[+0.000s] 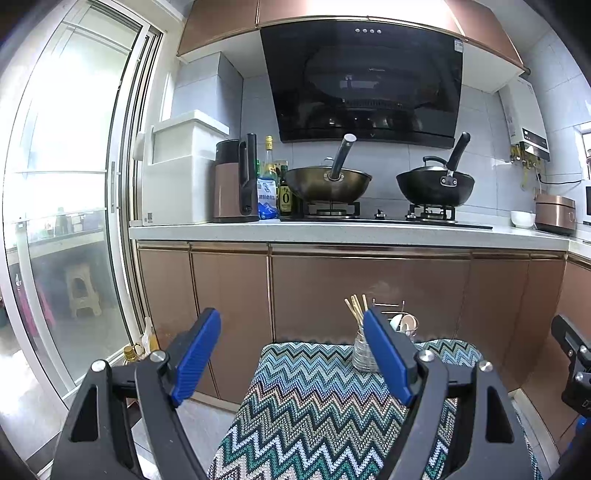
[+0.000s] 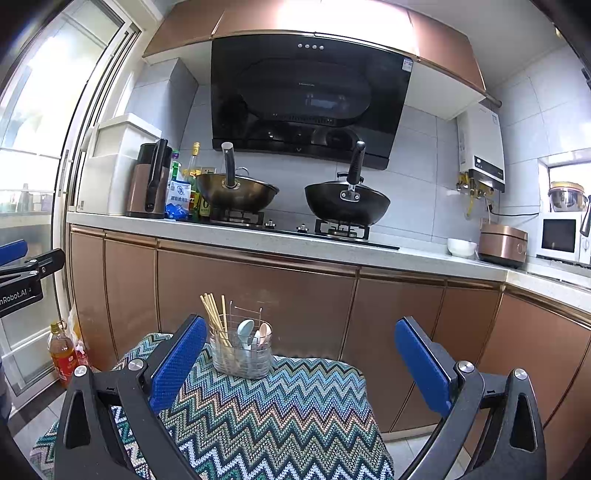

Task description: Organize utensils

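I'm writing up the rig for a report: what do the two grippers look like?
Both match: the left gripper and right gripper have black angular frames with triangular cut-outs, silver pivot bolts and blue textured finger pads. White lettering ending "nRobot.AI" marks the left one's body.

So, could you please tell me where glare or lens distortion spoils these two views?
Left wrist view: the sliding glass door is blown out white and its frame bows from the fisheye. Right wrist view: glare washes the upper cabinets, yet the chopsticks in the utensil holder stay sharp.

Black tongs (image 2: 299, 365), blue pads (image 2: 177, 369)
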Available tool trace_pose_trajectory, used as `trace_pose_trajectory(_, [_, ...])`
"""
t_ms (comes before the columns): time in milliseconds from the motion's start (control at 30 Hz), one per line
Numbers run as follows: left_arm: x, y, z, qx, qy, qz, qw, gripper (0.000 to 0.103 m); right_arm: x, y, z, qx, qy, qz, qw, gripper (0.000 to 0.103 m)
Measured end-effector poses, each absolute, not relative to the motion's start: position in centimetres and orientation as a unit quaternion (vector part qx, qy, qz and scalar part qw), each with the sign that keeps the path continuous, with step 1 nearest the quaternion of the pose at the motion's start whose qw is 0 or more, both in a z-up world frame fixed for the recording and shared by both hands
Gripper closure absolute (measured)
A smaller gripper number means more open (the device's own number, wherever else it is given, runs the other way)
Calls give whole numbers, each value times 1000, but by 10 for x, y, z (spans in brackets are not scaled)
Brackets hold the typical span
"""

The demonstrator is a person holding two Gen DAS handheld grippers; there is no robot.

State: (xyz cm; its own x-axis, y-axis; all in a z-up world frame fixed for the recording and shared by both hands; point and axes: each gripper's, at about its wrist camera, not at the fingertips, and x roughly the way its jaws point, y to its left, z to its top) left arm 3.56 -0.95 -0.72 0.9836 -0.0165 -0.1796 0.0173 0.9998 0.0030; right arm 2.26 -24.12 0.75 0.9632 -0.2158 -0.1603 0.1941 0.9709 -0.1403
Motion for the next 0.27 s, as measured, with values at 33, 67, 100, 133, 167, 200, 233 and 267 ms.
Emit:
trace_pose_trajectory(33, [36,-9,-7,2,91,-9,996,25,22,-241,7,-62,88,-104,989,2])
trace_pose_trajectory(67, [36,-9,-7,1,91,-9,996,25,23,-241,8,-62,88,-104,989,2])
trace_pose_trajectory(100, [36,-9,-7,1,92,-9,996,25,22,-241,8,-61,88,-104,989,2])
trace_pose_trajectory(133, [36,-9,-7,0,92,-9,996,25,23,-241,8,-62,87,-104,989,2])
trace_pose_trajectory(167, [36,-9,-7,0,92,-9,996,25,23,-241,8,-62,87,-103,989,2])
trace_pose_trajectory(200, [35,-9,-7,0,92,-9,996,25,23,-241,8,-62,87,-103,989,2])
trace_pose_trajectory(233, [35,-9,-7,-1,92,-9,996,25,23,-241,7,-62,88,-104,989,2])
trace_pose_trajectory(267, [34,-9,-7,-1,92,-9,996,25,23,-241,7,-62,88,-104,989,2])
